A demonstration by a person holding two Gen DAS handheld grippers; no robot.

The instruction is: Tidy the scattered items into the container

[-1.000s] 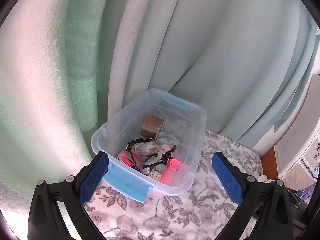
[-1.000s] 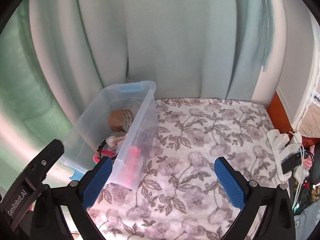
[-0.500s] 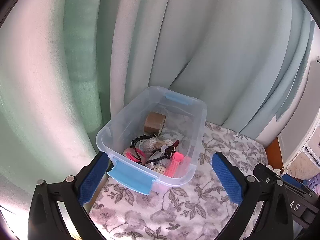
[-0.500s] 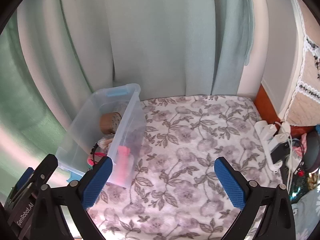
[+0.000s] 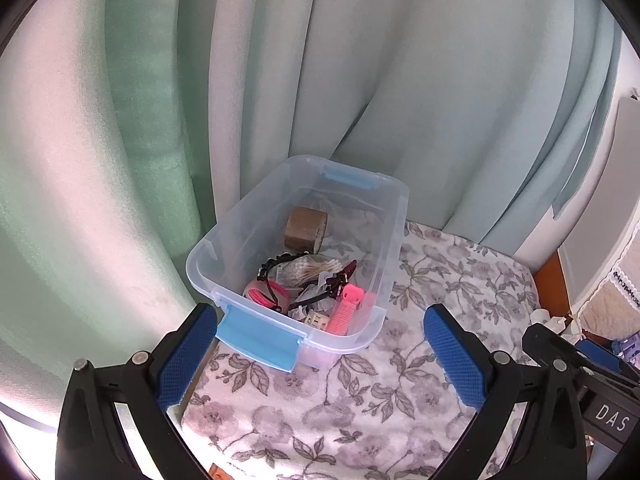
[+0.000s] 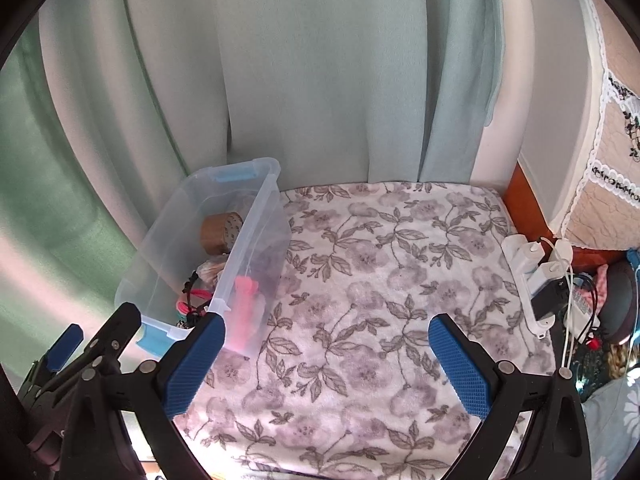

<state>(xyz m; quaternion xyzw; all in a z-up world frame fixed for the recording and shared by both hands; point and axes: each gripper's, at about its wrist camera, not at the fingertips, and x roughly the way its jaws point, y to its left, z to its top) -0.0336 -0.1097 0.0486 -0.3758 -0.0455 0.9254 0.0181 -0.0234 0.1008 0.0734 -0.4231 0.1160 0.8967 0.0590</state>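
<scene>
A clear plastic container (image 5: 396, 232) with blue latches (image 5: 260, 338) stands at the far left of the flowered cloth (image 6: 380, 280). Inside lie a brown tape roll (image 5: 306, 229), a pink comb (image 5: 348, 308), black hair clips, pink cord and a bundle of cotton swabs. My left gripper (image 5: 320, 356) hovers open just short of the container's near end, nothing between its blue pads. In the right wrist view the container (image 6: 256, 232) sits left of my right gripper (image 6: 326, 364), which is open and empty above the cloth.
Pale green curtains (image 5: 360, 80) hang right behind the container and the cloth's far edge. A white power strip (image 6: 532, 276) with plugs and cables lies off the cloth's right edge, beside a wooden board (image 6: 524, 204).
Both grippers have pulled back and risen, so the container looks smaller and farther. Each gripper now shows at the edge of the other's view. Both stay open.
</scene>
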